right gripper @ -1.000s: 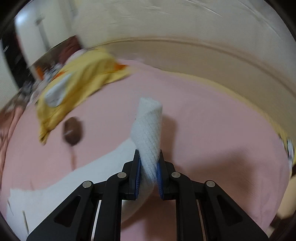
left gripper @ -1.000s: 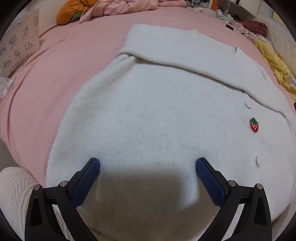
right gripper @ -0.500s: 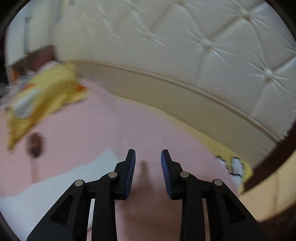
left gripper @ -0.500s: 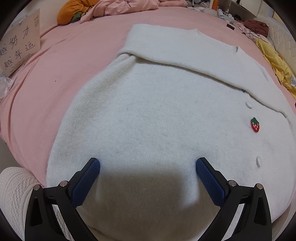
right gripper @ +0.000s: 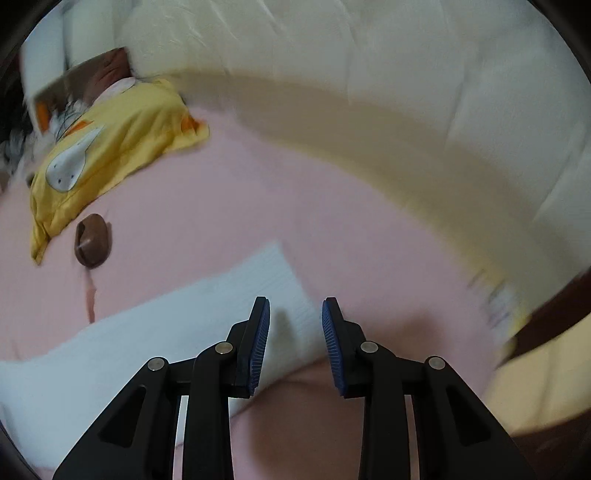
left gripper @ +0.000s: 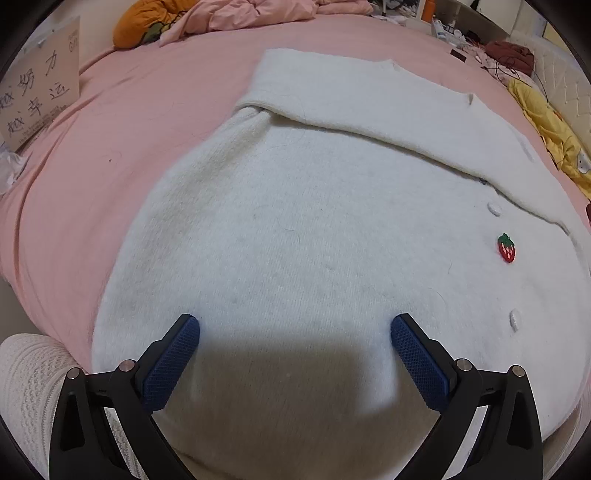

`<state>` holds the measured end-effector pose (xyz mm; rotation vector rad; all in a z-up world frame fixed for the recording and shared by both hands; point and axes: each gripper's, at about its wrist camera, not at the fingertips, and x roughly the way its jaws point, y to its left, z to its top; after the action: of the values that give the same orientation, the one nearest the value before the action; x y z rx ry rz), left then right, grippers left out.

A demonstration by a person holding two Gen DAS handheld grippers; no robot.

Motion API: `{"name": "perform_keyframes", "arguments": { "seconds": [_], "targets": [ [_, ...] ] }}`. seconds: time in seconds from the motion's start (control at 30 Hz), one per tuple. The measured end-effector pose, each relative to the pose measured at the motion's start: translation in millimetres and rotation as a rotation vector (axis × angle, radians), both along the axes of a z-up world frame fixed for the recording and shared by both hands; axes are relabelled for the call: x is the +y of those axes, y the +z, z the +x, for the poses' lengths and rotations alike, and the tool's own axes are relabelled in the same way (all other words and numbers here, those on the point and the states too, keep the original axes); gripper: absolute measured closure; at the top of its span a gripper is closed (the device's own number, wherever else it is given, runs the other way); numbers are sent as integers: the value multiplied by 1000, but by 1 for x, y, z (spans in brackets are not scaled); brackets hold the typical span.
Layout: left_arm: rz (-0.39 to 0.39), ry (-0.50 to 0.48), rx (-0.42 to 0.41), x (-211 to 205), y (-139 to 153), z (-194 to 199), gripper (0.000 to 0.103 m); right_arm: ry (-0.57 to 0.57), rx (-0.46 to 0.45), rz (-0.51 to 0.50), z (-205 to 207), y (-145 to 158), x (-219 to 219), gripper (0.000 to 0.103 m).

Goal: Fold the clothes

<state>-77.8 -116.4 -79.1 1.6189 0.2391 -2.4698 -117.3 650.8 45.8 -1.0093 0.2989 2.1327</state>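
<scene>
A white fuzzy cardigan [left gripper: 314, 229] lies flat on the pink bed, with a strawberry patch [left gripper: 506, 248] and white buttons near its right edge. One sleeve [left gripper: 369, 107] is folded across its top. My left gripper [left gripper: 295, 325] is wide open and empty, just above the cardigan's lower hem. In the right wrist view the other white sleeve [right gripper: 184, 325] lies flat on the pink sheet, its ribbed cuff end right in front of my right gripper [right gripper: 295, 317], which is open and empty above it.
A yellow garment [right gripper: 110, 147] and a brown object [right gripper: 92, 240] lie on the bed left of the sleeve. The cream tufted headboard [right gripper: 406, 92] runs behind. A cardboard sign [left gripper: 37, 96], orange and pink clothes [left gripper: 221, 18] and clutter line the far bed edge.
My right gripper let go of the sleeve cuff it was holding up; the sleeve now lies flat on the sheet. The right view swung about. The left gripper has barely moved.
</scene>
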Motion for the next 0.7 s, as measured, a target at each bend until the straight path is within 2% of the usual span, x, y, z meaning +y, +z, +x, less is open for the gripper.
{"name": "perform_keyframes", "arguments": {
  "seconds": [0.1, 0.17, 0.2, 0.23, 0.3, 0.37, 0.47, 0.6, 0.7],
  "targets": [
    [-1, -6, -2, -8, 3, 9, 0, 179, 53, 105, 0, 44, -67, 70],
    [-3, -5, -1, -7, 4, 9, 0, 309, 66, 118, 6, 63, -133, 51],
    [-3, -6, 3, -7, 6, 9, 0, 348, 67, 112, 13, 66, -167, 33],
    [6, -13, 15, -6, 9, 9, 0, 395, 78, 91, 22, 69, -202, 24],
    [43, -49, 50, -2, 16, 12, 0, 491, 94, 45, 40, 71, -271, 24],
    [50, -85, 78, 3, 25, 17, 0, 598, 63, -7, 52, 64, -336, 24],
    [40, -143, 120, 13, 38, 27, 0, 697, -12, -57, 64, 45, -415, 24],
    [15, -198, 159, 21, 49, 37, 0, 703, -51, -74, 102, 24, -475, 24],
    [4, -216, 157, 20, 50, 39, 0, 747, -95, -76, 115, 21, -499, 24]
  ]
}}
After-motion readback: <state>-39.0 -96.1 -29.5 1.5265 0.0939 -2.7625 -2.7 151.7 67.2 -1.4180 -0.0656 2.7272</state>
